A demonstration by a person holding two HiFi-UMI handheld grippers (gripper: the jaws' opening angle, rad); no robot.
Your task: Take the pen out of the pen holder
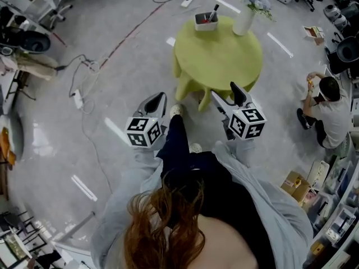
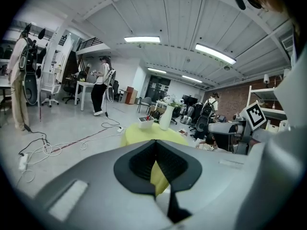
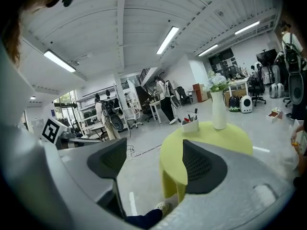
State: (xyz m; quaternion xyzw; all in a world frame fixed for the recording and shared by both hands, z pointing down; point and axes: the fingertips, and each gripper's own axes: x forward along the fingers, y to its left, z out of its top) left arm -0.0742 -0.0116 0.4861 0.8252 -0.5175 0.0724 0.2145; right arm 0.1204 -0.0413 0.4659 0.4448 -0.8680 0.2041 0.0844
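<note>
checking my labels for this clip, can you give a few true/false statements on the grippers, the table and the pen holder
1. The right gripper has its jaws apart, with nothing between them. True.
2. The left gripper grips a pen. False: its jaws are shut on nothing.
3. The pen holder sits on the floor. False: it stands on the yellow-green table, near the far edge.
4. A white vase stands on the table beside the pen holder. True.
5. Pens stand in the pen holder. True.
</note>
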